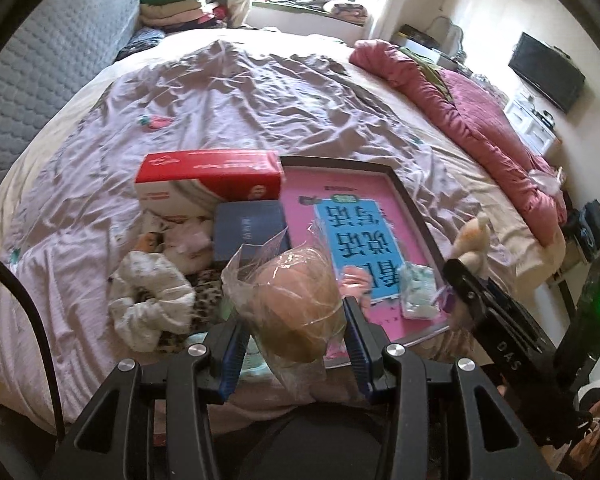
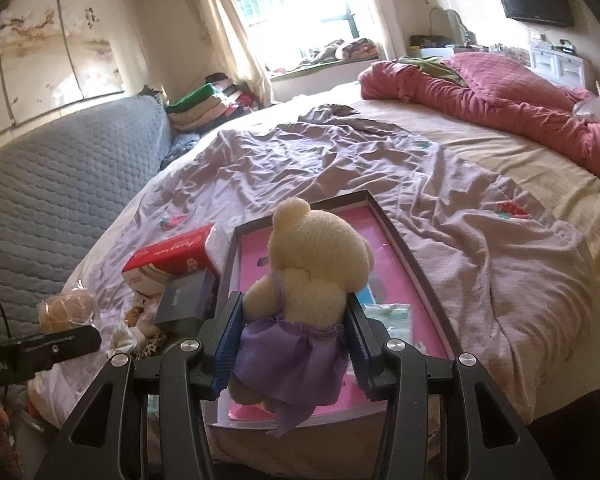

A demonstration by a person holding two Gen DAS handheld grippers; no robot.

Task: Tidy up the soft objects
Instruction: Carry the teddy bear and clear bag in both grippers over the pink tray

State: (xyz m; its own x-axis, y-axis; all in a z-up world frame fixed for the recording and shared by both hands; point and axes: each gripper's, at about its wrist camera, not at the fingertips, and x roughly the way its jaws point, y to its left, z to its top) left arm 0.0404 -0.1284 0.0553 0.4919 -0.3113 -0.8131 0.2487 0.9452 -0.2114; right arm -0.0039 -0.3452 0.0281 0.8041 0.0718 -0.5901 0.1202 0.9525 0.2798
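My left gripper is shut on a tan round soft object wrapped in clear plastic, held above the near edge of the bed. It also shows in the right wrist view. My right gripper is shut on a cream teddy bear in a purple dress, held over a dark-framed tray with a pink book. The bear's head shows in the left wrist view. A small pale-green packet lies in the tray.
A red-and-white box, a dark blue box, a white scrunchie and leopard-print fabric lie left of the tray on the wrinkled lilac sheet. A red quilt lies far right. A grey headboard stands left.
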